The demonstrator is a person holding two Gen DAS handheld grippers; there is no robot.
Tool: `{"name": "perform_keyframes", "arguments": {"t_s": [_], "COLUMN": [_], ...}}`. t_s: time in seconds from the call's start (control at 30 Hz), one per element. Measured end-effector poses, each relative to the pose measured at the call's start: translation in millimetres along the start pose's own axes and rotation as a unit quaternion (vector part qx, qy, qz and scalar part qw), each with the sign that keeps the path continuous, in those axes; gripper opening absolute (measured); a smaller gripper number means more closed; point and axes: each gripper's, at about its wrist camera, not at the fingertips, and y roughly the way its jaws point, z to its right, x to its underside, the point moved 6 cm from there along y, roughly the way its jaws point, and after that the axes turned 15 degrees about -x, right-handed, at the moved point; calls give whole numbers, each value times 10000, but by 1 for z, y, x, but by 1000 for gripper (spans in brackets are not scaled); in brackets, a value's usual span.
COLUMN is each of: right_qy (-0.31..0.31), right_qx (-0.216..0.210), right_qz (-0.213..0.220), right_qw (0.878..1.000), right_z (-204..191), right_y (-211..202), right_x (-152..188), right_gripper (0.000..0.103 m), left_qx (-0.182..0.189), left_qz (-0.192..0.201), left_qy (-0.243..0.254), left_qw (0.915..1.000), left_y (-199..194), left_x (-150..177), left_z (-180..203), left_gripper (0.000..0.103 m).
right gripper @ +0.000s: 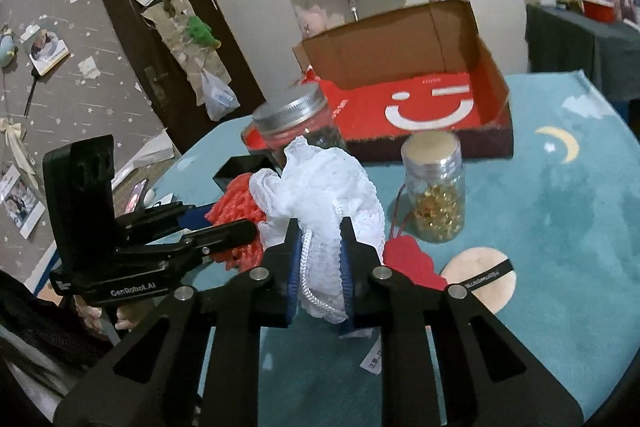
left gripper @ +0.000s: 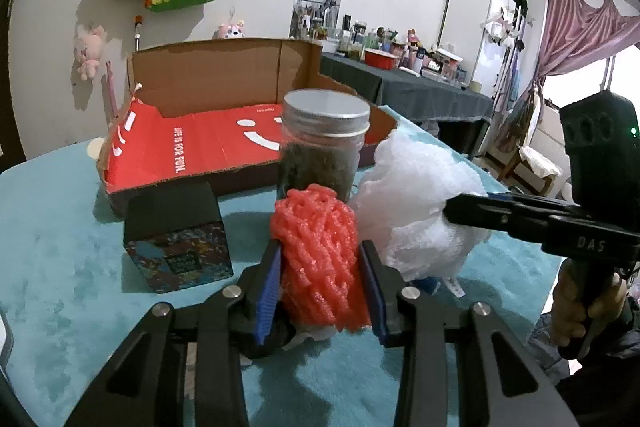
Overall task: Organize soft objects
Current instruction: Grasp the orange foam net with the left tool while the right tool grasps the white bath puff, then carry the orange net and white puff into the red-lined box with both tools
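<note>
Both grippers were clamped: the left gripper (left gripper: 320, 267), low in its frame's centre, squeezed a red foam net (left gripper: 316, 259), while the right gripper (right gripper: 320, 259) pinched a white mesh puff (right gripper: 320, 195). Behind them stood an open cardboard box (right gripper: 440, 39) on the blue cloth (right gripper: 560, 227).

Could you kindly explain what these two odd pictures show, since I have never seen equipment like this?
A person holds two hand-held grippers, each with a fisheye camera looking along its fingers. In the left camera's picture, the left gripper squeezes a red foam net. In the right camera's, the right gripper squeezes a white mesh puff. On the blue table cover stand two lidded jars, a black box and an open cardboard box.
</note>
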Motion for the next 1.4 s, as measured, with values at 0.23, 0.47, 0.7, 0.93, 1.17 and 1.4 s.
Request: {"name": "perform_keyframes", "arguments": {"t_s": [0.23, 0.47, 0.7, 0.93, 1.17, 1.4], "right_qy": [-202, -374, -785, -1173, -1470, -1417], "right_qx": [108, 199, 292, 381, 679, 1124], "right_qz": [242, 508, 611, 442, 5, -668], "right_qw": [9994, 9978, 9946, 9914, 9868, 9812], "right_z": [-18, -29, -37, -28, 6, 65], "right_y": [-21, -41, -48, -30, 21, 98], "right_x": [-9, -30, -67, -125, -182, -218], "right_gripper": [16, 16, 16, 16, 16, 16], "left_qx": [-84, -224, -297, -415, -478, -601], "left_qz": [215, 474, 639, 520, 92, -405], "left_qy": [-115, -133, 93, 582, 941, 1263], "left_qw": [9997, 9985, 9975, 9961, 9944, 9893], "left_y": [-22, -37, -35, -4, 55, 140], "left_x": [-11, -34, -78, -130, -168, -188], "left_z": [-15, -34, -52, -60, -67, -67], "left_gripper": [40, 40, 40, 40, 40, 40]}}
